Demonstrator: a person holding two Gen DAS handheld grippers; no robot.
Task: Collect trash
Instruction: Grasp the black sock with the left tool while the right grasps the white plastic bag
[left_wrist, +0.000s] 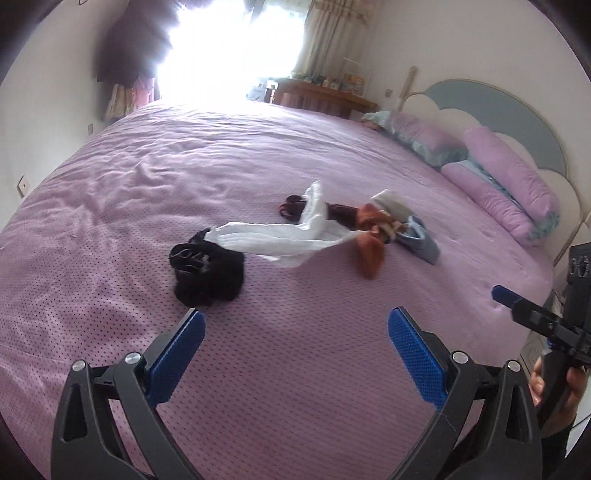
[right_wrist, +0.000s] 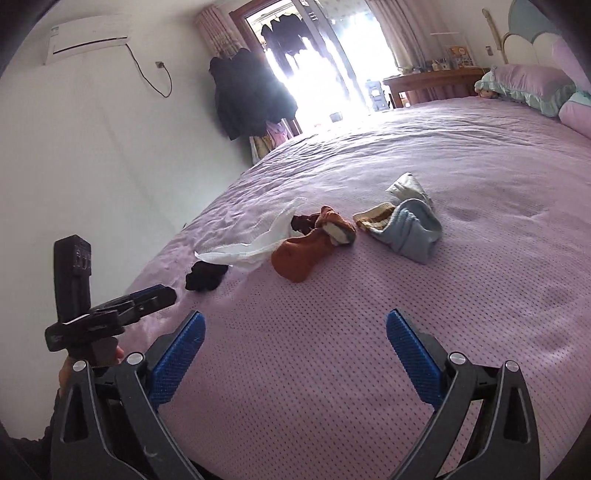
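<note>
A: Left wrist view: the left gripper (left_wrist: 295, 343) is hanging over the bed (left_wrist: 110, 221), jaws spread wide, nothing between them. Just ahead and slightly left a black bundle (left_wrist: 208, 275) is lying; beyond it a white tissue (left_wrist: 280, 240) is trailing toward the socks (left_wrist: 373, 236), ahead and right.

B: That tissue is looking like the trash: feather-light, limp, likely to tear. I'd pinch its bunched middle.

A: Right wrist view: the right gripper (right_wrist: 295, 343) is also gaping, empty. The tissue (right_wrist: 255, 247) is sitting ahead and left, touching an orange sock (right_wrist: 303, 254); the left gripper (right_wrist: 147, 299) is poking in at far left.

B: Soft stuff. A light squeeze is looking enough.
</note>
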